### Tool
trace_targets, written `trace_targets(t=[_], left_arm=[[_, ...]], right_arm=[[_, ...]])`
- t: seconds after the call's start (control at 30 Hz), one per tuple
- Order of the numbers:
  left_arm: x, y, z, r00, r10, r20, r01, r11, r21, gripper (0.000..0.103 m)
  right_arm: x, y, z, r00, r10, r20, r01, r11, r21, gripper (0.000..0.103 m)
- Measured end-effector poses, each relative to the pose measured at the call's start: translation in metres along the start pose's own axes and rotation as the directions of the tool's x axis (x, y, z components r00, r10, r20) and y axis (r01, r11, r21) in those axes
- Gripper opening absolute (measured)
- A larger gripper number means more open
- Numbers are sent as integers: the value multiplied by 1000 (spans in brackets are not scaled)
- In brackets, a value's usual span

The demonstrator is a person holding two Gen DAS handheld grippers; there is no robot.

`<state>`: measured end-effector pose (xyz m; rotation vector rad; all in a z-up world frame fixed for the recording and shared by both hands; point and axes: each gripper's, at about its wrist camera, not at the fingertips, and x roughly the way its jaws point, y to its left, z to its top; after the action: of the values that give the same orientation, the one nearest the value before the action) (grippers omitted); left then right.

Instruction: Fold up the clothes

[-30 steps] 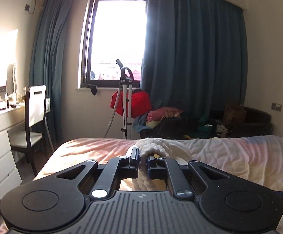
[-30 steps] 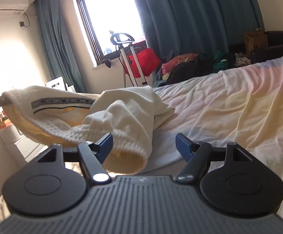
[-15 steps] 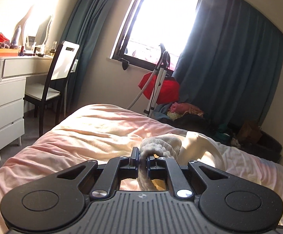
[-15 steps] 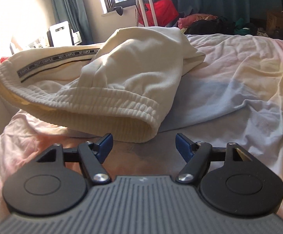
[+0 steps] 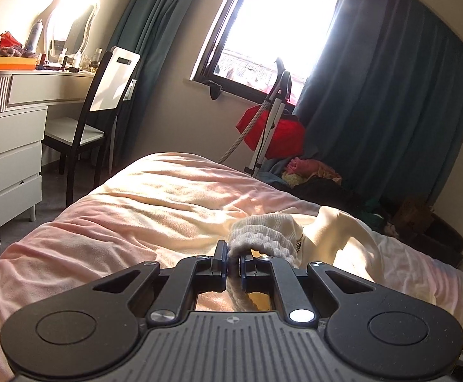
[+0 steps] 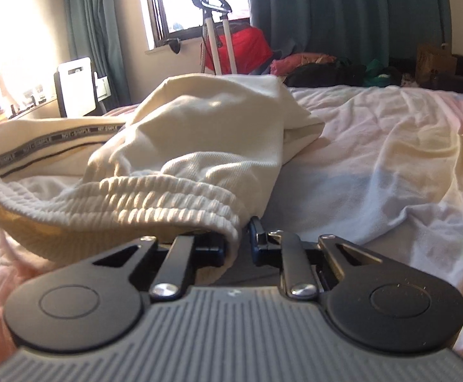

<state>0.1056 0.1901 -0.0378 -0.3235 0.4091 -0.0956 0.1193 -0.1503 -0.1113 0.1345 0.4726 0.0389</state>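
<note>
Both claws grip the cream garment's ribbed waistband on the bed.

The left claw (image 5: 233,258) is pressed together on a bunched bit of the ribbed waistband (image 5: 263,242), which rises over its fingertips. The right claw (image 6: 243,242) has narrowed around the other end of the waistband (image 6: 167,200), with the band's corner tucked between its fingers; whether they fully pinch the cloth cannot be told. The cream garment (image 6: 206,133) lies heaped on the bed (image 6: 390,159), a grey lettered tape (image 6: 56,140) running along its inner edge. The sheet beneath it is pale pink and wrinkled. Beyond the bed stand a chair (image 5: 104,108) at a white dresser (image 5: 11,133), a red bag (image 5: 272,133) under the window (image 5: 272,31), and dark teal curtains (image 5: 390,111).
</note>
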Motion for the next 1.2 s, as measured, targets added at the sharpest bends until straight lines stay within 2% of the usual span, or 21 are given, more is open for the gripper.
trace_targets(t=[0.2, 0.4, 0.5, 0.6, 0.7, 0.77, 0.8, 0.87, 1.07, 1.13, 1.2], left_arm=[[4, -5, 0, 999, -33, -18, 33, 999, -9, 8], [-5, -6, -1, 994, -96, -47, 95, 995, -29, 8], [-7, -5, -5, 993, -73, -90, 72, 997, -17, 9], [-1, -1, -12, 987, -10, -163, 9, 1000, -10, 9], [11, 6, -19, 968, 58, -243, -57, 998, 9, 10], [18, 10, -23, 953, 99, -286, -91, 995, 38, 10], [20, 11, -25, 947, 113, -301, -101, 993, 55, 10], [18, 11, -26, 945, 110, -309, -90, 993, 79, 10], [-7, 10, -22, 952, 74, -296, -55, 996, 71, 15], [-17, 13, -19, 960, 57, -273, -52, 998, 26, 22], [-32, 16, -13, 972, 52, -229, -62, 997, -35, 37]], right_arm=[[-43, 5, 26, 988, -2, 152, 8, 999, -39, 16], [-106, 18, 38, 947, -1, 321, 71, 976, -206, 15], [-131, 26, 31, 931, -1, 364, 121, 944, -306, 15], [-131, 31, 20, 955, -2, 298, 121, 916, -381, 15], [-108, 37, 7, 986, -37, 163, 103, 901, -421, 15], [-89, 40, -2, 996, -60, 60, 80, 901, -426, 15], [-81, 39, -6, 998, -68, 18, 69, 908, -413, 15], [-70, 37, -11, 995, -74, -68, 43, 924, -381, 16], [-69, 24, -7, 985, -45, -164, -2, 961, -276, 22], [-71, 17, -8, 979, -25, -202, -20, 976, -216, 22], [-74, 9, -5, 971, 26, -236, -59, 990, -132, 22]])
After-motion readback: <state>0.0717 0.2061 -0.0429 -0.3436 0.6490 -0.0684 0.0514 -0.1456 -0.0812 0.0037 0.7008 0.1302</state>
